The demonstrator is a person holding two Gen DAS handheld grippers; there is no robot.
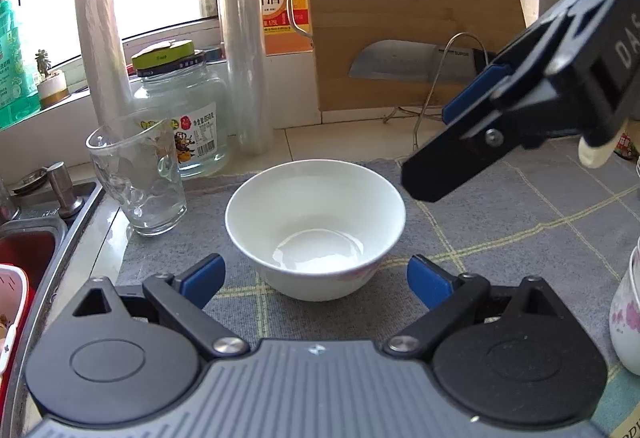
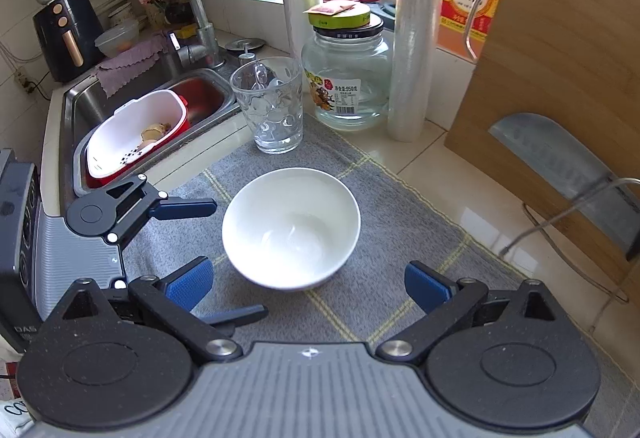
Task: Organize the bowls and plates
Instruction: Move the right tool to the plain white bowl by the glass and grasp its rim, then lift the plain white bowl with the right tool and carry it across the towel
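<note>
On the grey mat covering the counter, a single white bowl stands upright and apart from both tools. Left hand-held gripper: jaws spread, nothing held, bowl just ahead between the fingers. Right hand-held gripper: likewise released, empty, facing the same bowl from the other side.

Hazards, as judged. Both tools converge on one bowl; a clash between them could knock it. A glass stands near the bowl toward the sink, with a jar behind it; a wide sweep could tip either, and the glass could fall into the sink. The bowl's glazed wall looks smooth and slippery; a pinch on the rim alone may slip. A knife rests against the board to the right, so a careless swing there is undesirable.

Bowl condition: plain white, glossy, empty, with a faint pink pattern low on the outside in the left view. A second floral piece shows at that view's right edge.
</note>
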